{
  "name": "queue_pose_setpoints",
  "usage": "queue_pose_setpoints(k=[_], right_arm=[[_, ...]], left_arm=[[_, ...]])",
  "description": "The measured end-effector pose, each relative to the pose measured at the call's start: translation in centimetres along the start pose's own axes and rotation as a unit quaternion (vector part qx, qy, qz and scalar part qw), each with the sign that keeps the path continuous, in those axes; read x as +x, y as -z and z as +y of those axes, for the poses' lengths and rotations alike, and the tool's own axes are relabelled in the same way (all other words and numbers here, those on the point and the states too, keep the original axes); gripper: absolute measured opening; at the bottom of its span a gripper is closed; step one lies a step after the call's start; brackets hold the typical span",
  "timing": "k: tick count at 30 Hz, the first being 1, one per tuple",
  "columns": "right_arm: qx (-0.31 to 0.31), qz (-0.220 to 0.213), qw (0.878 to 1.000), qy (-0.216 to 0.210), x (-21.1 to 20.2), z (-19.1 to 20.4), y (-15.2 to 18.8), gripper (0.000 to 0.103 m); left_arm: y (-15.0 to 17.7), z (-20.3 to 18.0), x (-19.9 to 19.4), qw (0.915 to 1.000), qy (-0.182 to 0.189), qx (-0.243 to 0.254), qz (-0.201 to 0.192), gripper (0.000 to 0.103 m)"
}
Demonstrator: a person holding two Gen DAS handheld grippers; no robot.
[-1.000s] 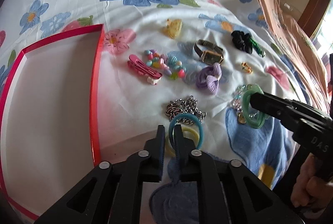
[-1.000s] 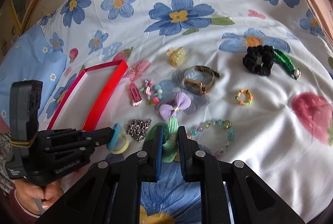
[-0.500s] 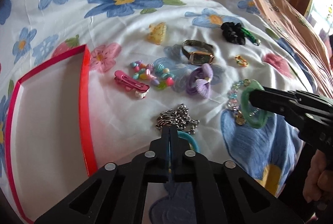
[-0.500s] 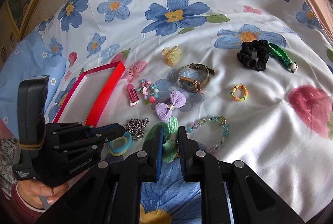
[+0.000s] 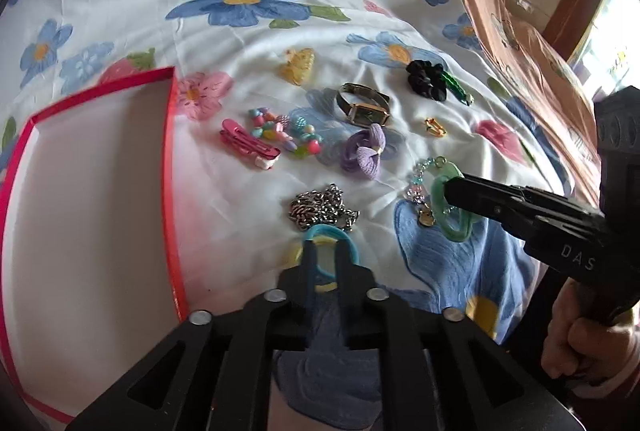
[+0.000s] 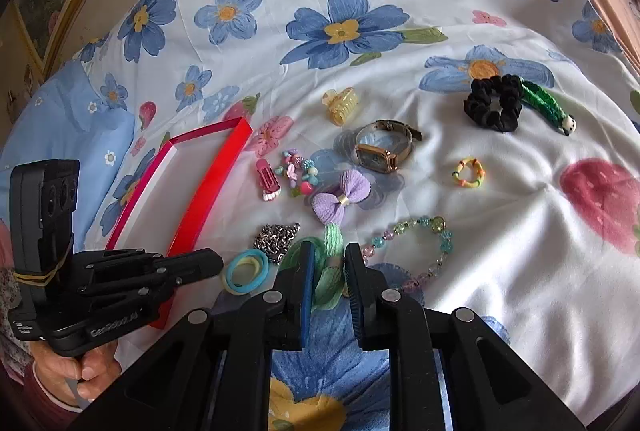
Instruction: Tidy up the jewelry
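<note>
Jewelry lies on a floral bedsheet beside a red-rimmed box [image 5: 170, 167]. My left gripper [image 5: 325, 251] is open, its fingers either side of the near rim of a blue hair ring [image 5: 352, 249] stacked on a yellow one; the rings [image 6: 245, 271] also show in the right wrist view. My right gripper [image 6: 325, 255] is partly open around a green knitted scrunchie [image 6: 332, 271], seen from the left as a green loop [image 5: 440, 199]. Whether its pads touch the scrunchie is unclear.
On the sheet lie a silver chain [image 5: 322, 205], purple bow [image 6: 340, 199], watch [image 6: 382, 147], pink clip [image 5: 248, 145], bead cluster [image 5: 280, 131], beaded bracelet [image 6: 424, 243], yellow claw clip [image 6: 342, 105], black scrunchie [image 6: 494, 107], green clip [image 6: 546, 105], small bead ring [image 6: 468, 173].
My left gripper was shut half a second ago and has opened over the blue and yellow rings. My right gripper has stayed around the green scrunchie.
</note>
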State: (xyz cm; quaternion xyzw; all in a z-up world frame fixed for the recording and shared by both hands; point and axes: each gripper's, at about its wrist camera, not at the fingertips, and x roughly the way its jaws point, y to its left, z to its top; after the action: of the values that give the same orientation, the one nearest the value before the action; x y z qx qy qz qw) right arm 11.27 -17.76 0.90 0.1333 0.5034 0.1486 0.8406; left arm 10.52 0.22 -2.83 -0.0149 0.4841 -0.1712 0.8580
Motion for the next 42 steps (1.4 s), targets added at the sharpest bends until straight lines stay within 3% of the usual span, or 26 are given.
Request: queue_pose_setpoints(k=[8, 12, 18, 25, 31, 34, 35, 36, 38, 42], right_arm=[[0.014, 0.002, 1.000, 0.009, -0.2, -1.2, 0.1, 0.018], [0.016, 0.001, 1.000, 0.012, -0.3, -1.5, 0.2, 0.018], [0.016, -0.005, 1.000, 0.012, -0.6, -1.4, 0.2, 0.017], [0.010, -0.007, 1.000, 0.001, -0.7, -0.6, 0.0, 0.017], [0.004, -0.003, 1.000, -0.006, -0.3, 0.3, -0.1, 0.018], [0.005, -0.006, 1.000, 0.000, -0.4, 0.2, -0.1, 0.018], [0.006, -0.007, 1.000, 0.003, -0.5, 0.1, 0.0, 0.018], [0.008, -0.008, 1.000, 0.006, -0.6, -0.2, -0.1, 0.018], [0.015, -0.013, 1.000, 0.011, -0.9, -0.8, -0.2, 0.018], [0.027, -0.014, 0.999, 0.020, -1.3, -2.5, -0.3, 0.018]], left_arm=[[0.0, -3.3, 2.0, 0.9975, -0.003, 0.068, 0.018, 0.017], [0.7, -3.9, 2.5, 0.9953, -0.030, 0.089, 0.026, 0.000], [1.3, -3.4, 0.6, 0.9965, -0.036, 0.075, 0.002, 0.000], [1.7, -2.0, -3.0, 0.9984, -0.017, 0.045, -0.030, 0.000], [1.4, -1.4, -2.8, 0.9992, -0.005, 0.035, -0.020, 0.000], [0.0, -1.5, -1.8, 0.9997, 0.012, 0.021, -0.011, 0.007], [-0.7, -1.5, -1.4, 0.9997, 0.016, 0.018, -0.010, 0.016], [-1.4, -1.6, -0.9, 0.9997, 0.014, 0.017, -0.011, 0.032], [-2.8, -2.3, 0.1, 0.9995, 0.002, 0.026, -0.018, 0.043], [-4.9, -4.2, 3.7, 0.9985, -0.016, 0.053, -0.008, 0.043]])
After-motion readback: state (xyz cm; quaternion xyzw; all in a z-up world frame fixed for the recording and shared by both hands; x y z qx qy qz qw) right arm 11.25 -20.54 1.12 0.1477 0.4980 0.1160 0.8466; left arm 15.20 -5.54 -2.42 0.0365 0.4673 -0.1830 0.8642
